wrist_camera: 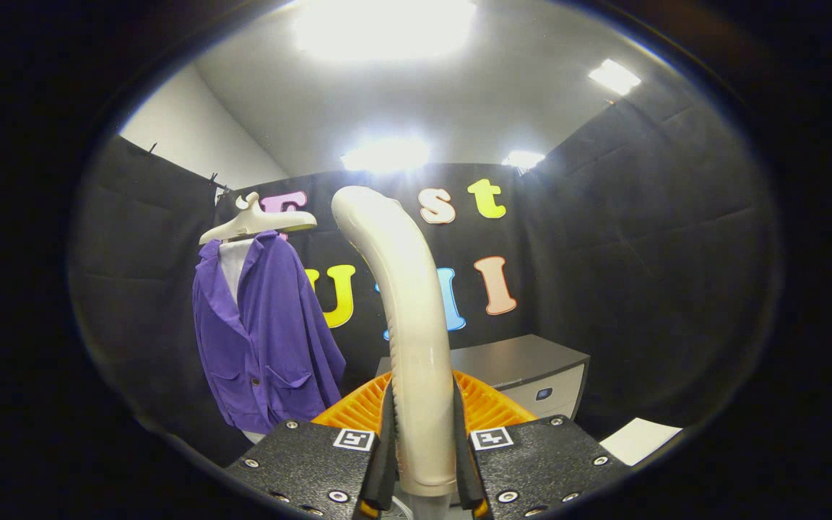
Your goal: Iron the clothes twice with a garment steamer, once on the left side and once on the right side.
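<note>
Pinching the steamer handle from both sides with the gripper, fingers pressed against its lower stem. Handle rising straight up from between the fingers toward 12 o'clock, curving over at its top toward 11; steam face itself not visible, so cannot tell which way it points. Purple jacket hanging at about 10 o'clock from the gripper, beyond the fingers and well apart from the handle, long axis vertical, draped on a pale hanger against the booth wall. Open front with a white lining at the collar, pockets low down. Likely not yet begun on either side; coming move calls for a swing toward 10 o'clock to bring the head up to the cloth. Orange ribbed base just behind the fingers, grey cabinet beyond it at 1 o'clock, white sheet at 3. Nothing standing between handle and jacket.
</note>
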### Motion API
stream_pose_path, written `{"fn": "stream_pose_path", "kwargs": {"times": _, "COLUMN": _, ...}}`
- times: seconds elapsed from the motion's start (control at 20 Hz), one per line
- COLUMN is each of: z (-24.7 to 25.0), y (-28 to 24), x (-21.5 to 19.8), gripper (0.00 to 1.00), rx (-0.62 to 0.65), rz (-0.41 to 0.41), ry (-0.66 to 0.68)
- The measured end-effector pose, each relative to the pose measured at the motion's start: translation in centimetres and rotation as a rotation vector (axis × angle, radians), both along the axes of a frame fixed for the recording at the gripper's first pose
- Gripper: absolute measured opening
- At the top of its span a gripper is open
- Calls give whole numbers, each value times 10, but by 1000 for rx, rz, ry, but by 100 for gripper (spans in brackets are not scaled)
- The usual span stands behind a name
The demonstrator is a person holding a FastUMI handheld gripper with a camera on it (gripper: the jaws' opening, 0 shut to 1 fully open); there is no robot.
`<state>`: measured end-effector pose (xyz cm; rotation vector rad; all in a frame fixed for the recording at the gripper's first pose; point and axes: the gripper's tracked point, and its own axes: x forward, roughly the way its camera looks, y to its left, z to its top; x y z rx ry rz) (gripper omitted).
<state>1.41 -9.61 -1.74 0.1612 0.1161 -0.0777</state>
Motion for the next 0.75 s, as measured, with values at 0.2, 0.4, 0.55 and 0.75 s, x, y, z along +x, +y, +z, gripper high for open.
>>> {"fn": "stream_pose_path", "kwargs": {"times": 0.2, "z": -14, "y": 4, "x": -8, "gripper": 34, "rx": -6, "rz": 13, "ry": 29}}
{"fn": "stream_pose_path", "kwargs": {"times": 0.4, "z": -17, "y": 6, "x": -10, "gripper": 34, "rx": 0, "rz": 16, "ry": 40}}
{"fn": "stream_pose_path", "kwargs": {"times": 0.55, "z": -18, "y": 8, "x": -9, "gripper": 34, "rx": 1, "rz": 16, "ry": 43}}
{"fn": "stream_pose_path", "kwargs": {"times": 0.75, "z": -22, "y": 11, "x": -10, "gripper": 34, "rx": -20, "rz": 19, "ry": 49}}
